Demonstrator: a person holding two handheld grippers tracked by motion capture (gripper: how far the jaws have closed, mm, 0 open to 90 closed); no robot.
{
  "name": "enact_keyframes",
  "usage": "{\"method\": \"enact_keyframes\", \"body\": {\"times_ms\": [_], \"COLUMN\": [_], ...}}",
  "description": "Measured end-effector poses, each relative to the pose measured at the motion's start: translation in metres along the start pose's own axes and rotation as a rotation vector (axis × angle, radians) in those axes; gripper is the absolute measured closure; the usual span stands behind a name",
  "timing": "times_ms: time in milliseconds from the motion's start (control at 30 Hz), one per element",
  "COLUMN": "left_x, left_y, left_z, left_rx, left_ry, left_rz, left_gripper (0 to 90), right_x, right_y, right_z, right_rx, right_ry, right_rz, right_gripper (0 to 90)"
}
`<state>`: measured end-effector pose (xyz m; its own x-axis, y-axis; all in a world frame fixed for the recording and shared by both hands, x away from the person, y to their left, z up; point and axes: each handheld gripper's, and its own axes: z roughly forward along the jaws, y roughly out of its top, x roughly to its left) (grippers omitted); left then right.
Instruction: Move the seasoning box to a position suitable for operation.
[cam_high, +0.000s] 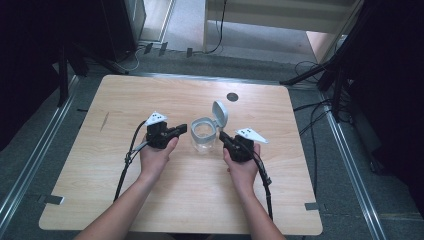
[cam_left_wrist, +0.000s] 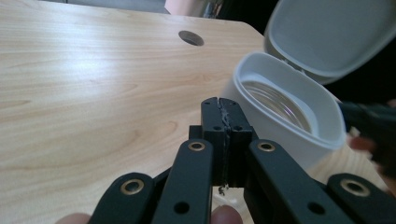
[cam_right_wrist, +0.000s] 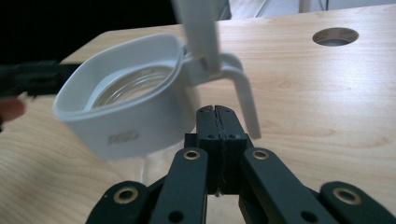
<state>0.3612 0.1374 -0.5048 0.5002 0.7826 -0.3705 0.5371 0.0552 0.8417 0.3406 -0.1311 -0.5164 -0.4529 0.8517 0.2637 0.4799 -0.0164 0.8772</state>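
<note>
Two tongs, the left gripper (cam_high: 181, 130) and right gripper (cam_high: 223, 136), flank a clear jar (cam_high: 204, 136) mid-desk (cam_high: 150, 95), each with jaws pressed together, empty. Beyond, its flip lid (cam_high: 220, 114) stands open. Probably an approach; next, one must part its jaws to grip.

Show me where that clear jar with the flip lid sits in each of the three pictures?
High view: the jar stands mid-table between both grippers, lid up.
Left gripper view: right of centre, beyond the shut jaws.
Right gripper view: left of centre, beyond the shut jaws.
Shared landmark: the round hole in the table.
</note>
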Motion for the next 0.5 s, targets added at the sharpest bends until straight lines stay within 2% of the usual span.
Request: {"method": "enact_keyframes", "body": {"times_ms": [167,267,333,467,500], "left_x": [0.006,0.008,0.007,0.005,0.004], "left_y": [0.008,0.009,0.008,0.005,0.004], "left_z": [0.015,0.022,0.026,0.027,0.026], "left_rx": [0.005,0.008,0.012,0.023,0.028], "left_ry": [-0.004,-0.021,-0.030,-0.041,-0.044], "left_rz": [0.000,-0.001,0.016,0.022,0.037], "left_gripper": [90.0,90.0,90.0,90.0,90.0], "right_x": [0.015,0.022,0.023,0.020,0.019], "right_y": [-0.009,-0.010,-0.010,-0.009,-0.008], "right_z": [-0.009,-0.010,-0.008,-0.005,-0.004], "right_rx": [-0.016,-0.004,-0.002,0.000,-0.003], "right_ry": [-0.042,-0.058,-0.084,-0.098,-0.096], "right_rz": [0.018,0.027,0.033,0.054,0.053], "right_gripper": [90.0,89.8,89.7,89.6,89.6]}}
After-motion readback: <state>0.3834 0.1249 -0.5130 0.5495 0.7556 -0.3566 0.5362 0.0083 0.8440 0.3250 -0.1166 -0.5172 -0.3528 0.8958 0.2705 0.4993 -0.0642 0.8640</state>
